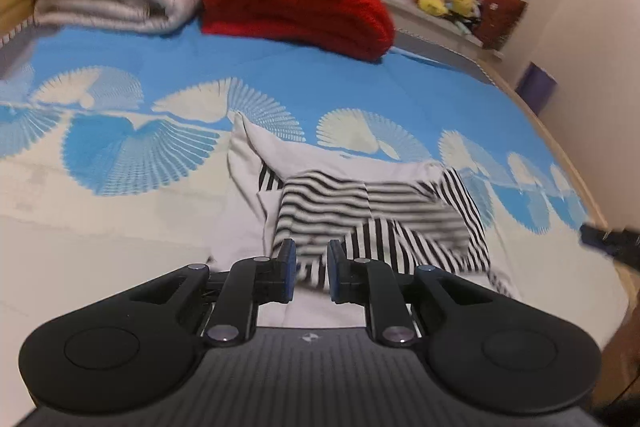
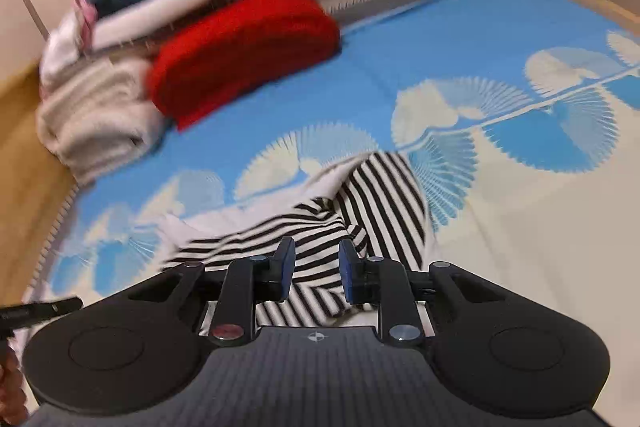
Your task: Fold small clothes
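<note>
The striped garment [image 1: 376,215] lies bunched at lower centre of the bedspread [image 1: 280,75]. Left gripper [image 1: 311,269] and right gripper [image 2: 316,269] hang above it, fingers slightly spread, holding nothing. Risk: layers slump, spoiling the fold.

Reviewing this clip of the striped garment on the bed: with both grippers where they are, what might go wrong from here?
1. The striped garment lies rumpled, with overlapping layers, so a fold started now would likely trap wrinkles.
2. Both the left gripper and right gripper show a gap between their jaws with nothing pinched; closing blindly may catch several layers or the bedsheet beneath.
3. Both views are motion-blurred, so a fast re-grasp could miss the hem.
</note>
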Available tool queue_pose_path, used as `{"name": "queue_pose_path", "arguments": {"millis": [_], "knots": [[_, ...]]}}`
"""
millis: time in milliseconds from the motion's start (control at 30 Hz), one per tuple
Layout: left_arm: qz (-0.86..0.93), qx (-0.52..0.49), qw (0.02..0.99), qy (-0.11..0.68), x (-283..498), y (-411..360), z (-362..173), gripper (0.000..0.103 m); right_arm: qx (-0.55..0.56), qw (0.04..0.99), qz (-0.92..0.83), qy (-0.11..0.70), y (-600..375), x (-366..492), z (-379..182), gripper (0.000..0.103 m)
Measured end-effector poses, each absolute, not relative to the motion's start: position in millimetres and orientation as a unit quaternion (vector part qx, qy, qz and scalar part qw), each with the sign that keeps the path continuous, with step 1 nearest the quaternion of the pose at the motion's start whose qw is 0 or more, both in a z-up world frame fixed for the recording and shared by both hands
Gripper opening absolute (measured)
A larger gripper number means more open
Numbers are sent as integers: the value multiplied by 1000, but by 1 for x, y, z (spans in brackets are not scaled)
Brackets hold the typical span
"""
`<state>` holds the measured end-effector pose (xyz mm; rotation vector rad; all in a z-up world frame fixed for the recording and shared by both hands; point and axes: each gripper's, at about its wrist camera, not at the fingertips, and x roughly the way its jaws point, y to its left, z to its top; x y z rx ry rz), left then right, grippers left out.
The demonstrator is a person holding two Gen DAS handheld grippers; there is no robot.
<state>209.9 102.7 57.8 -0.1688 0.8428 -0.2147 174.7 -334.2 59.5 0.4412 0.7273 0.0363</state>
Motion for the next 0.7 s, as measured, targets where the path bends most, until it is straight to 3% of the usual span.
{"name": "queue_pose_path", "arguments": {"millis": [133,300,367,467,500,533,700], "knots": [[-101,-77,907,402,147,113,51,18,211,921,-10,329,-347,100,68,39],[-79,-139,881,445,95,129,-9,26,221,900,-41,374,-358,50,17,39],[-59,-156,866,472,84,135,-37,29,224,872,-63,429,-361,43,-11,39],[-35,-175,840,513,85,140,-56,47,280,840,-68,460,-369,44,-33,40],[-41,-189,836,514,89,141,-59,65,281,834,-72,469,-371,46,-41,40],[-38,-191,834,517,91,141,-61,75,274,832,-79,477,-369,46,-45,40],[-3,-167,827,536,101,135,-74,77,252,812,-96,517,-361,47,-73,42]]}}
